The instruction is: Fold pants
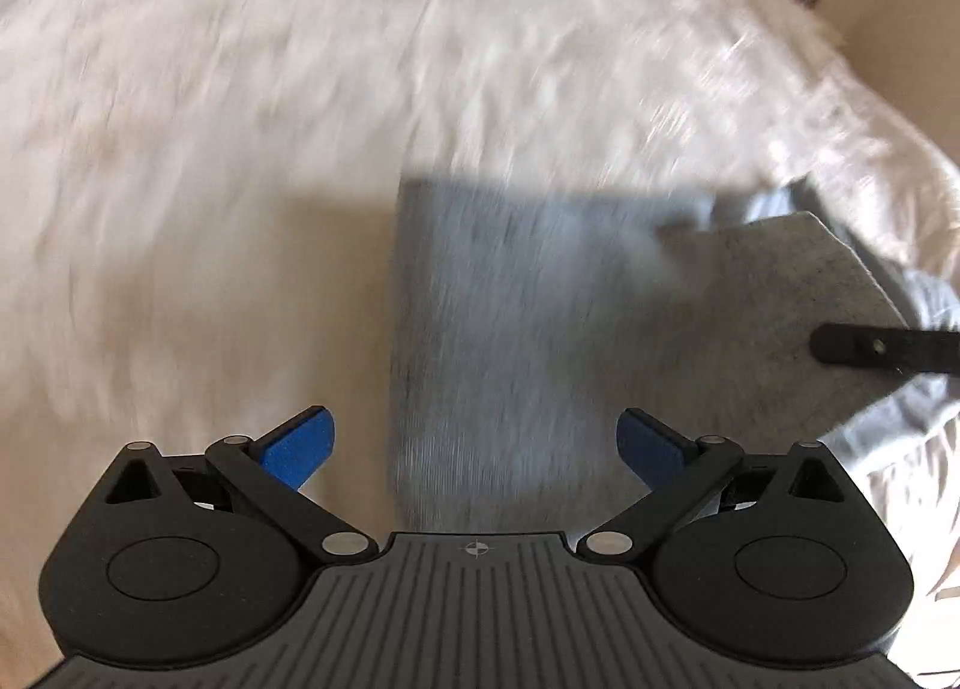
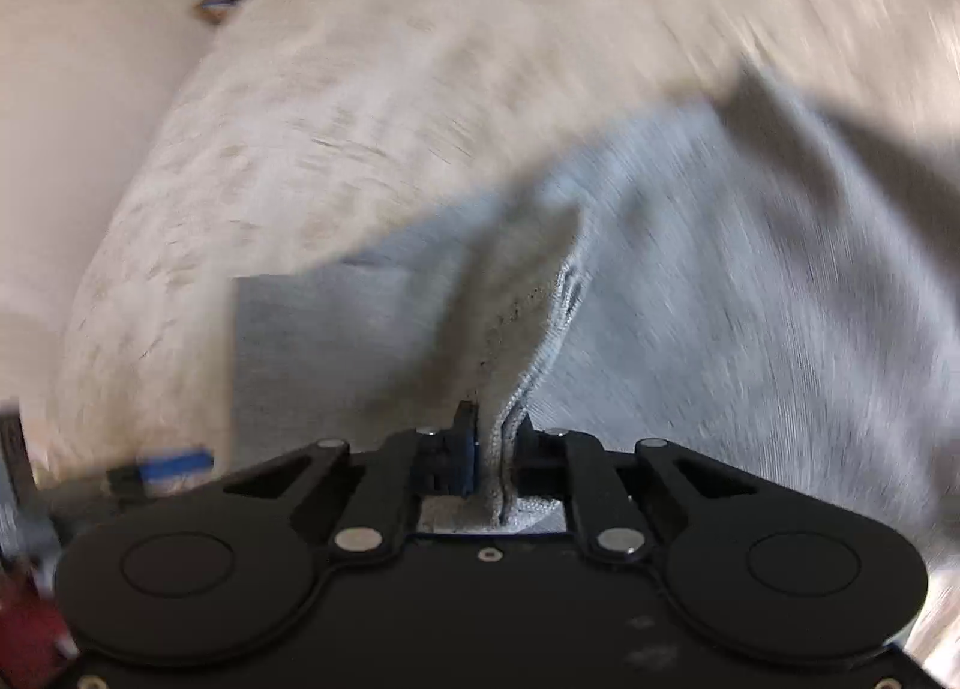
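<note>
Under everything we see a wide white rumpled bedspread (image 1: pixel 240 149), and on it lie the grey knitted fabric pants (image 1: pixel 510 329), the largest thing that matters to us here. In the left wrist view they lie as a long grey panel running straight away from the camera, its far edge squared off against the white and its left side a clean straight line; to the right a flap of the same cloth is raised off the bed. Our right gripper (image 2: pixel 493 449) is clenched on that cloth: in its own view a bunched ridge of knit rises directly out of the closed jaws, and the fabric drapes off to both sides. From the left view we make out only one black finger of it at the flap's right margin. Our left gripper (image 1: pixel 474 449) stands released, blue pads spread wide with nothing in them, hovering over the panel's near end, so the pants' long axis runs forward between its fingers. We judge the coming fold turns on this: the right hand carries the lifted edge, the left is nearer the flat part.
</note>
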`<move>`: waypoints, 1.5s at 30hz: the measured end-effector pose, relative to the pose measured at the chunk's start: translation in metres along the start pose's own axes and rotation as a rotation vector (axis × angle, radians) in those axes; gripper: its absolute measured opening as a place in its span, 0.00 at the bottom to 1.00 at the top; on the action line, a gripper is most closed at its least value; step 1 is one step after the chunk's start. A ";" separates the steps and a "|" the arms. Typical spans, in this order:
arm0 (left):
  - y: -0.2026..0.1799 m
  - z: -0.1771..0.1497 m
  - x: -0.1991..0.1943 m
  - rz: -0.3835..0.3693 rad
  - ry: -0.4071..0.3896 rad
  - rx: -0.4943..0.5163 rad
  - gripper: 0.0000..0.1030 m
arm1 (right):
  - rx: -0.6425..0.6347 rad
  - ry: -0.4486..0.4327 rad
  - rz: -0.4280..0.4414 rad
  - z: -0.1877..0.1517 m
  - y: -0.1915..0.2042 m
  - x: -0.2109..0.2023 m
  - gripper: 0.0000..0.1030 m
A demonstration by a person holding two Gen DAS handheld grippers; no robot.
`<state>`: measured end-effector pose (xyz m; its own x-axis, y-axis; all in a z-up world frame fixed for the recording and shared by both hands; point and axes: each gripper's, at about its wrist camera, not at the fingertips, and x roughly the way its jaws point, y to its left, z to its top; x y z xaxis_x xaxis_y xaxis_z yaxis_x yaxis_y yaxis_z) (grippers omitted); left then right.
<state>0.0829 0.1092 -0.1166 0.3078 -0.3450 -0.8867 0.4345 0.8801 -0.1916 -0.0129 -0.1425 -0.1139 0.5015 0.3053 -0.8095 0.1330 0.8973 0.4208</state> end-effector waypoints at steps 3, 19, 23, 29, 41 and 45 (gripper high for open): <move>-0.002 0.027 0.013 -0.008 -0.029 0.029 0.99 | -0.034 -0.022 -0.029 -0.002 0.010 -0.007 0.11; 0.049 0.044 0.058 0.181 0.017 -0.028 1.00 | 0.012 0.089 -0.182 -0.012 -0.006 0.030 0.16; 0.054 0.046 0.057 0.191 0.009 -0.051 1.00 | 0.048 0.108 -0.198 -0.011 -0.013 0.034 0.25; 0.077 0.052 0.039 0.346 -0.019 -0.204 0.99 | 0.054 0.074 -0.318 0.002 -0.015 0.022 0.31; -0.006 0.042 0.028 0.046 -0.062 0.073 0.99 | -0.171 0.022 -0.152 0.058 0.035 0.072 0.11; 0.007 0.027 0.055 0.119 0.051 0.026 1.00 | -0.206 0.062 -0.166 0.064 0.036 0.096 0.11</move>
<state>0.1258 0.0878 -0.1552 0.3150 -0.2209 -0.9230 0.4197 0.9047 -0.0733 0.0946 -0.1008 -0.1503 0.4335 0.1622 -0.8864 0.0289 0.9807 0.1935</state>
